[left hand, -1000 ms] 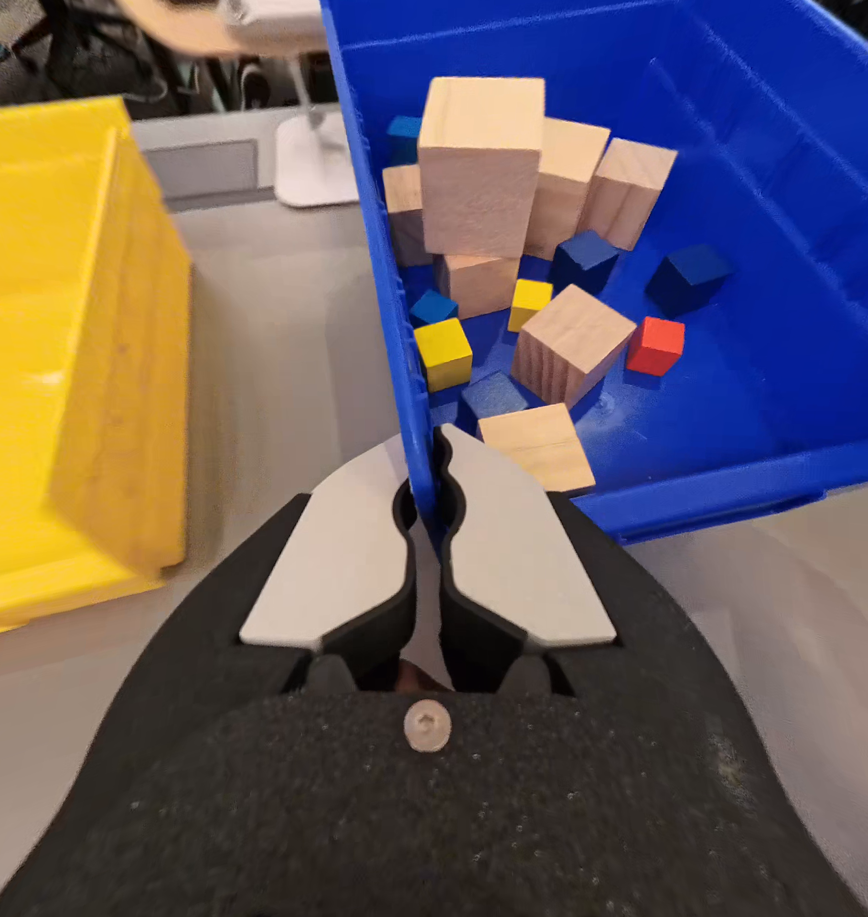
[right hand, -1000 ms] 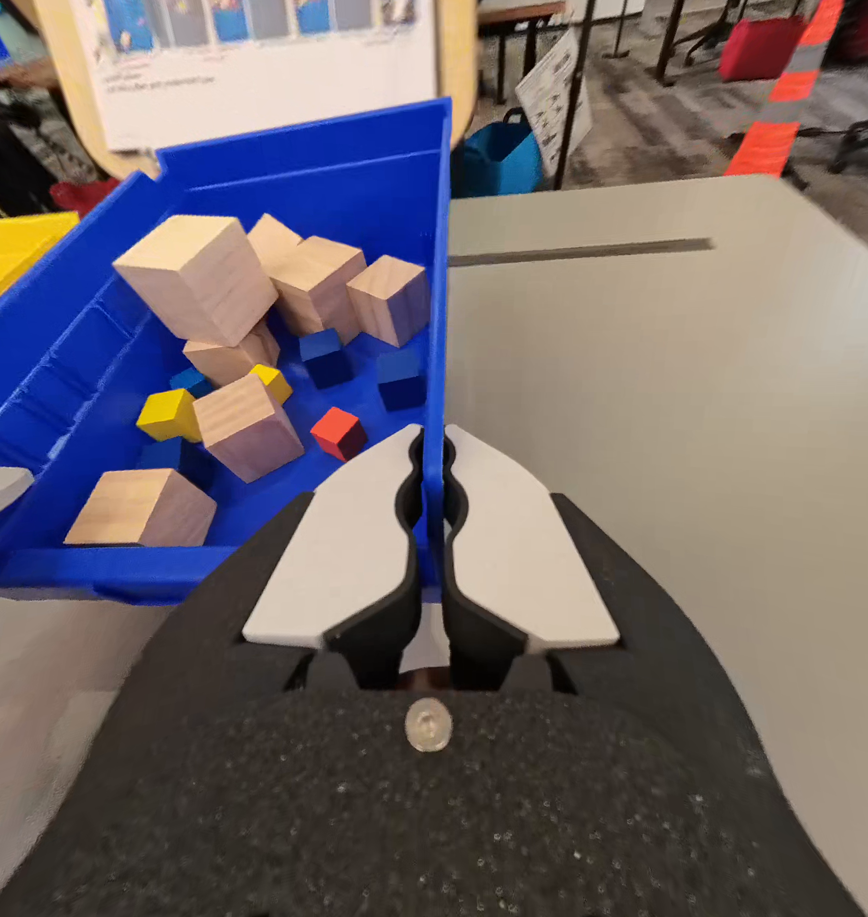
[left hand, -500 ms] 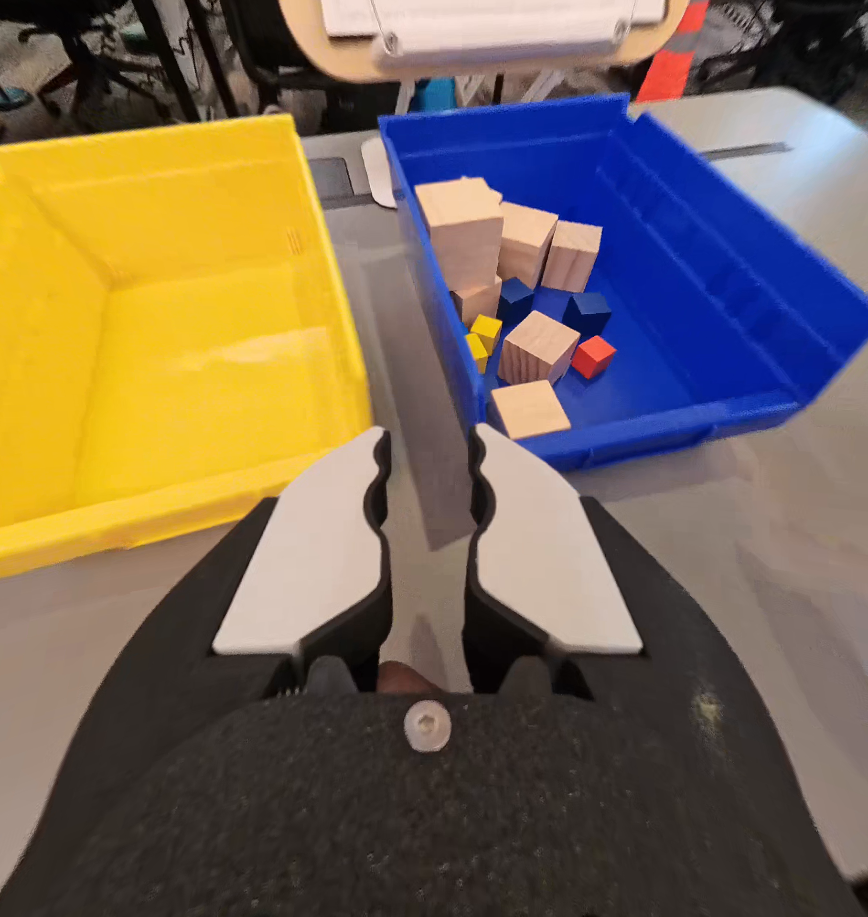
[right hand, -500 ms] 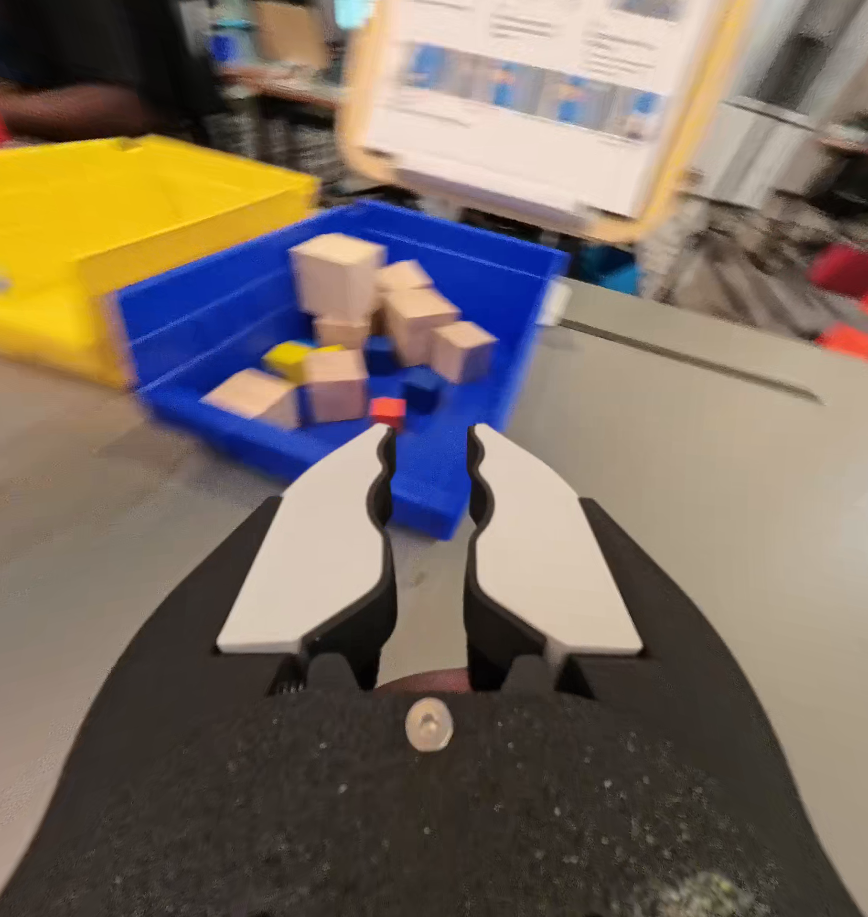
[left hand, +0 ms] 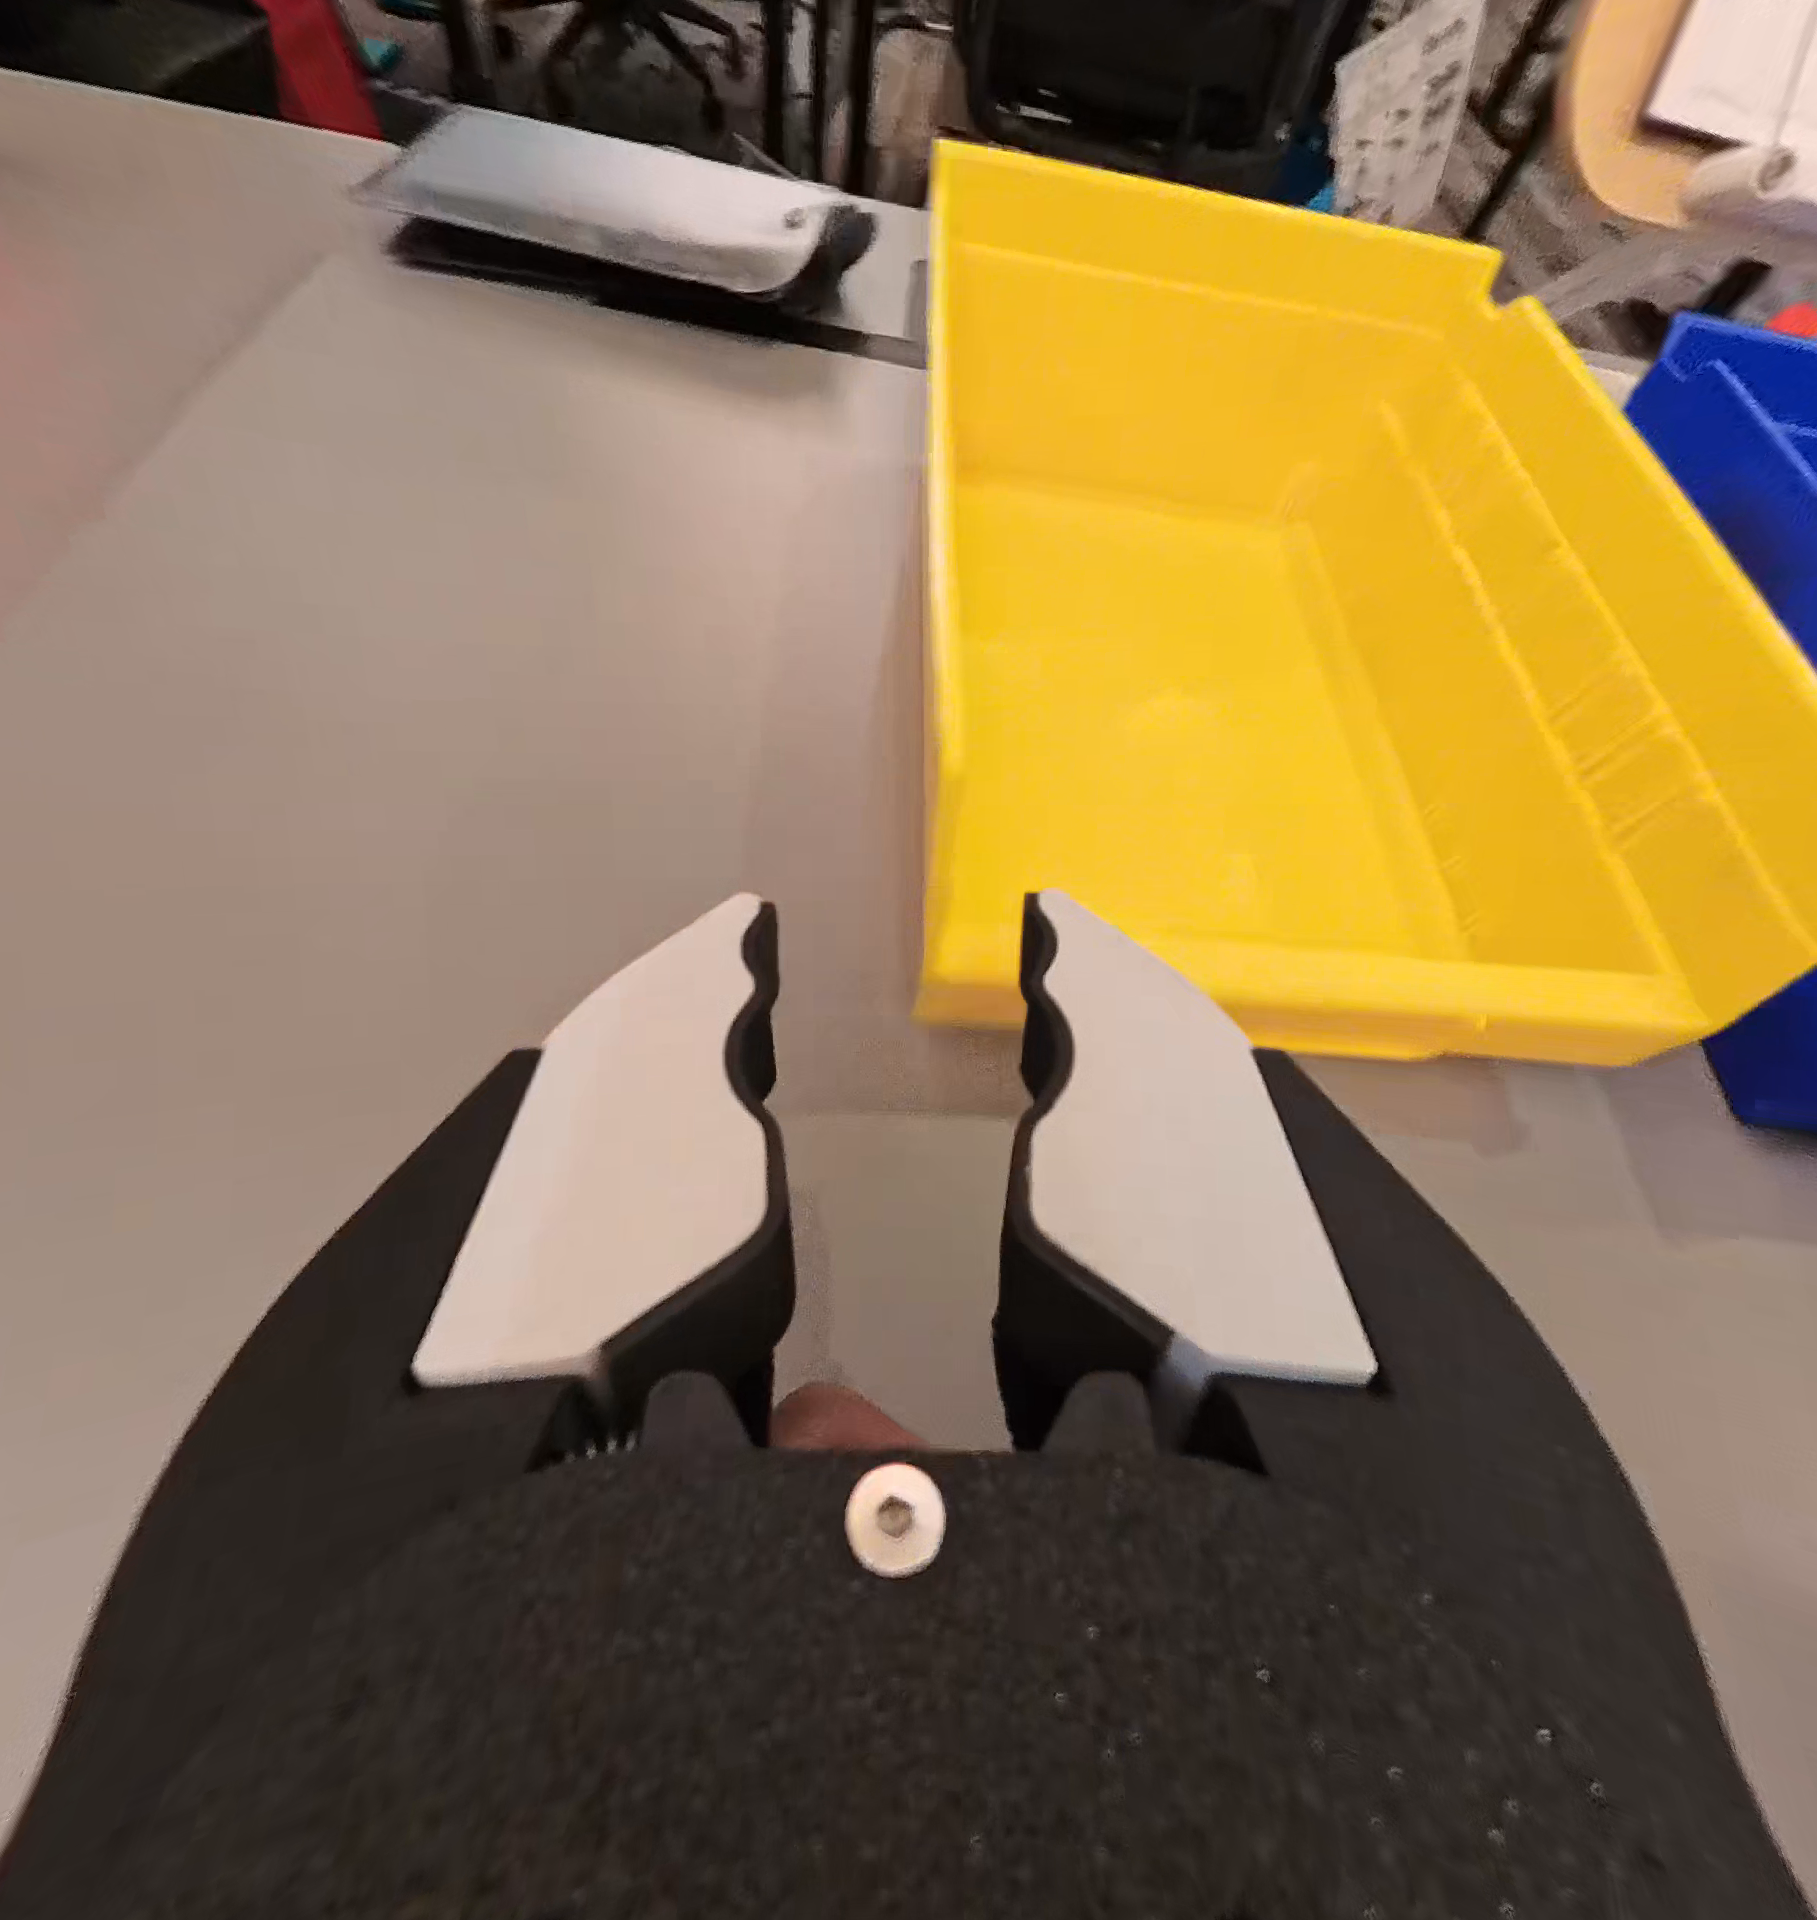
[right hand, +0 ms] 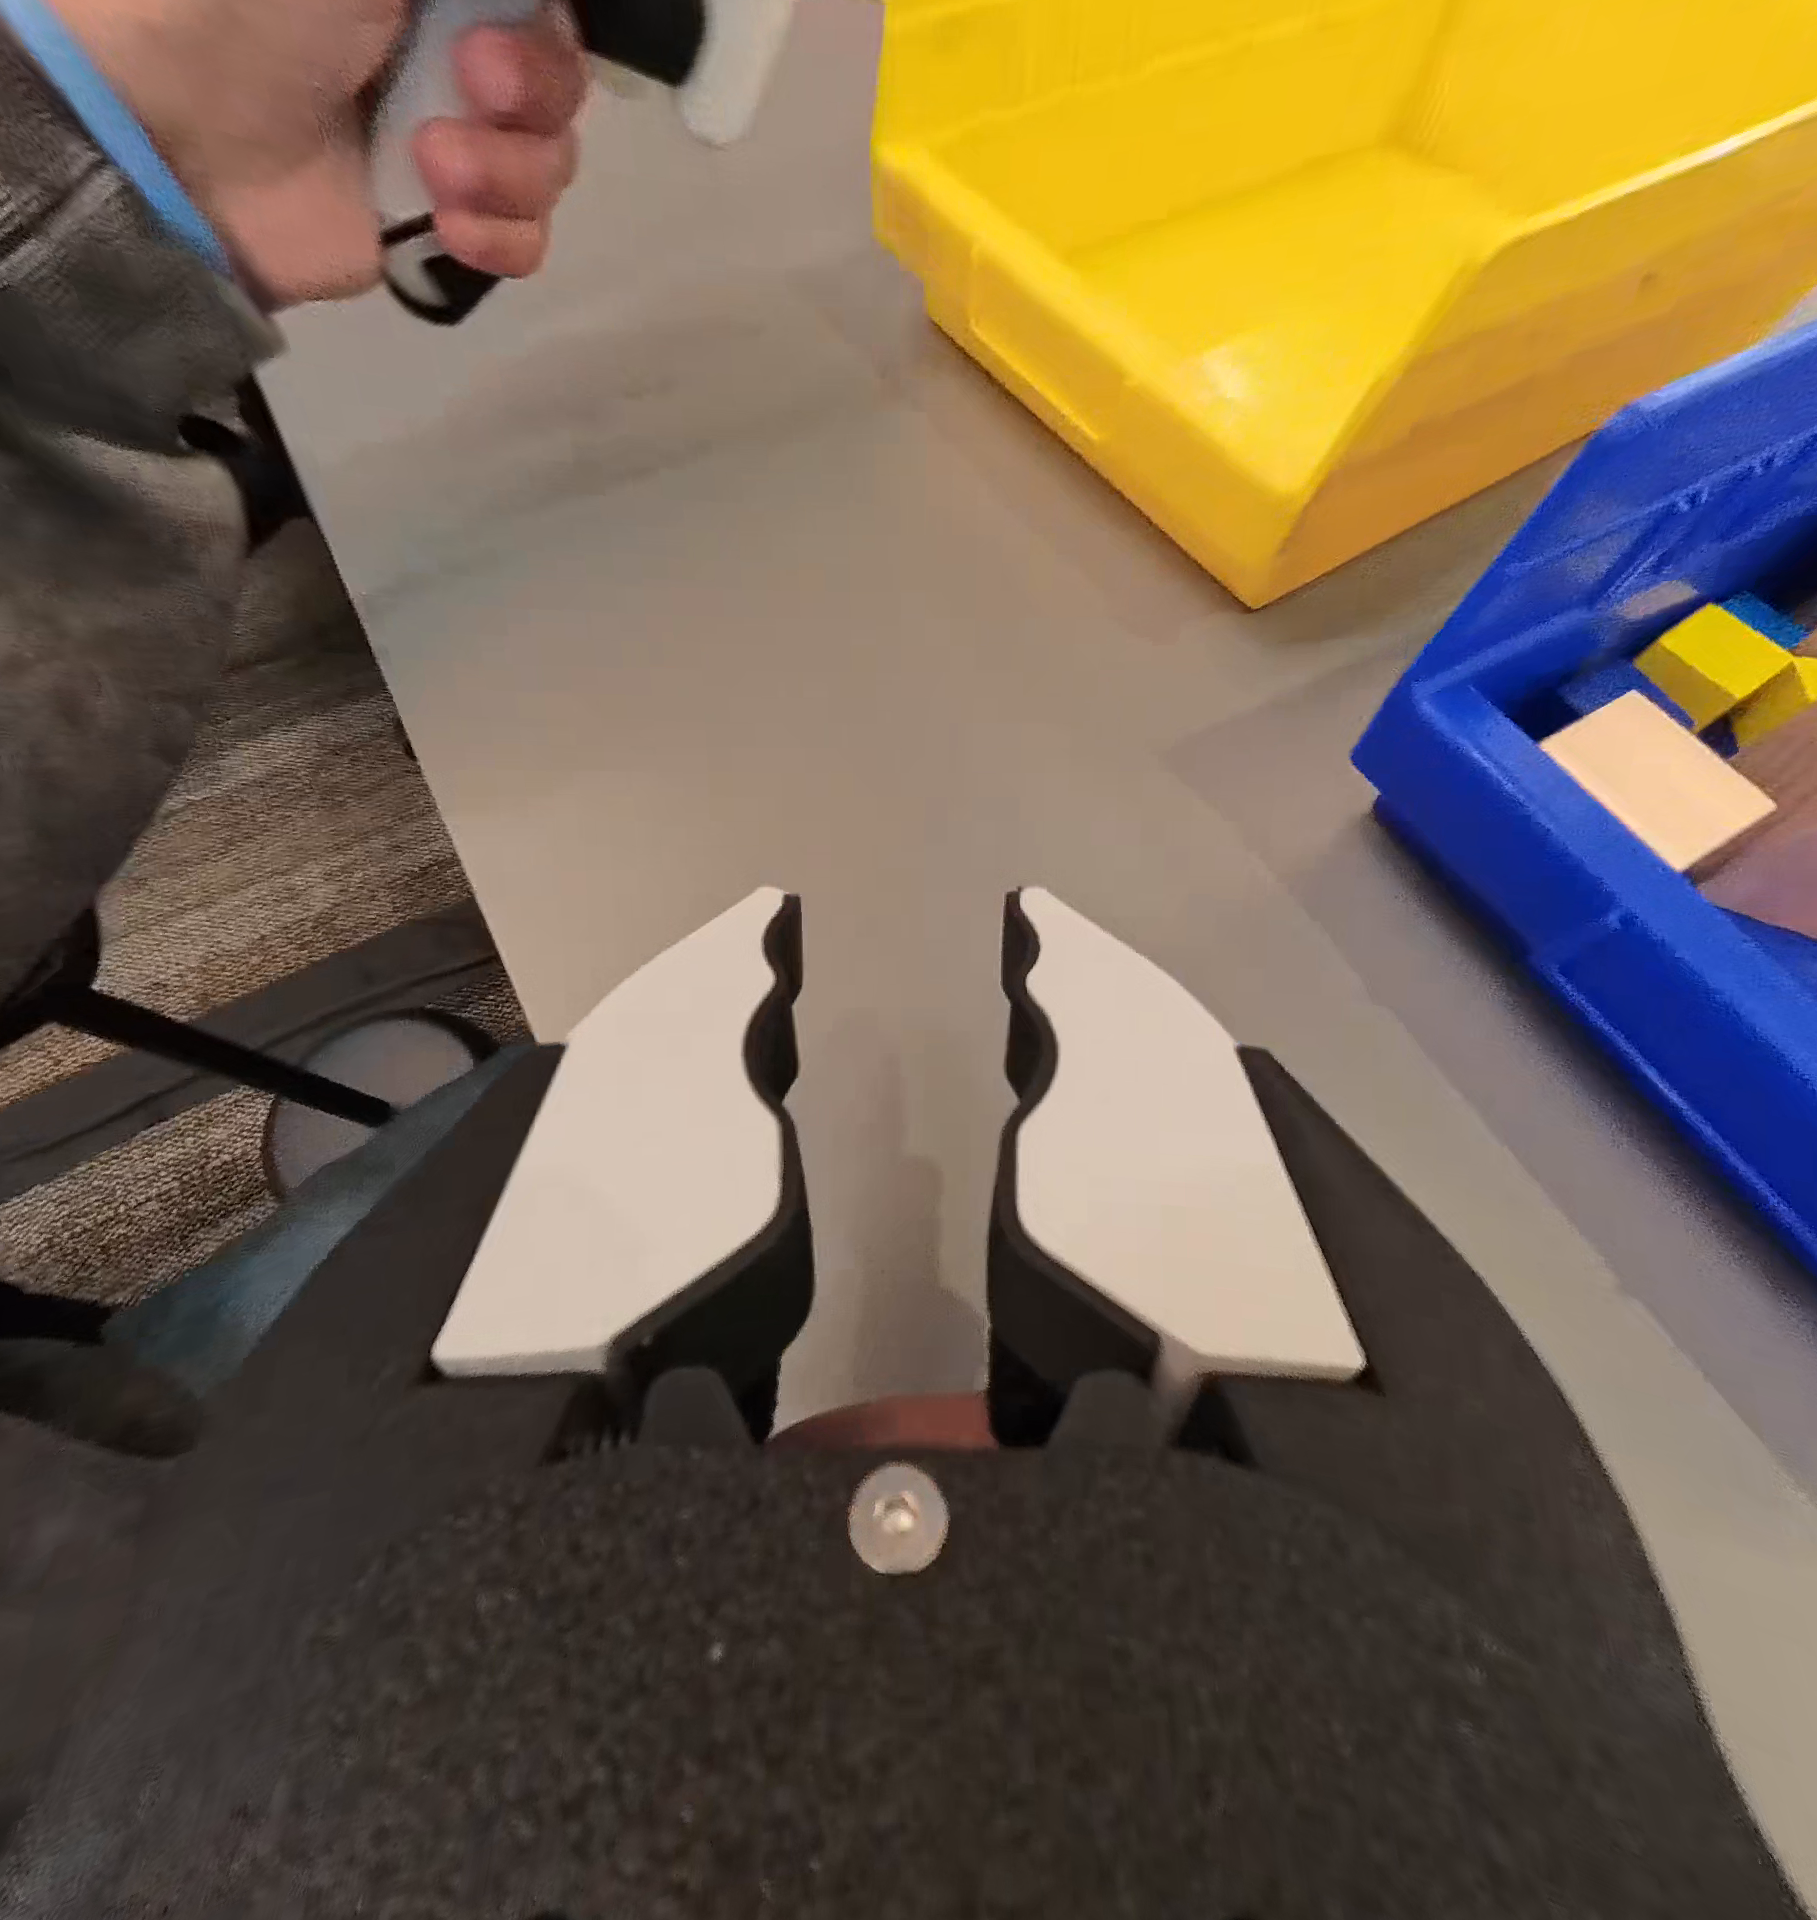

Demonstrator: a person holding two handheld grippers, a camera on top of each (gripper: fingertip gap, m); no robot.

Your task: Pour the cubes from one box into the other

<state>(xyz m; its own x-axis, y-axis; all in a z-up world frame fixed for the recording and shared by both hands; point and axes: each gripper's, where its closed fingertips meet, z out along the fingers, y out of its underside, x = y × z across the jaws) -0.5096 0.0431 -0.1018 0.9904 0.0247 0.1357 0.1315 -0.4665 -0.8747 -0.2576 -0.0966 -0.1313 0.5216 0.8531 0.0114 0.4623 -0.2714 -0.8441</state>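
Note:
The yellow box (left hand: 1247,665) stands empty on the grey table, just beyond and right of my left gripper (left hand: 899,914), which is open and empty near its front left corner. The blue box (left hand: 1777,582) shows at the right edge. In the right wrist view the blue box (right hand: 1569,894) sits at the right and holds wooden cubes (right hand: 1652,779) and small yellow cubes (right hand: 1714,655); the yellow box (right hand: 1247,312) lies beyond it. My right gripper (right hand: 902,914) is open and empty over bare table, left of the blue box.
A flat grey and black device (left hand: 613,218) lies at the table's far edge. A person's hand (right hand: 364,156) holds the other gripper's handle at the top left of the right wrist view. The table edge (right hand: 395,665) runs along the left, with carpet below.
Both grippers let go of the blue box's side walls, opened and drew back. The left one swung left to face the yellow box. The right one swung left over bare table.

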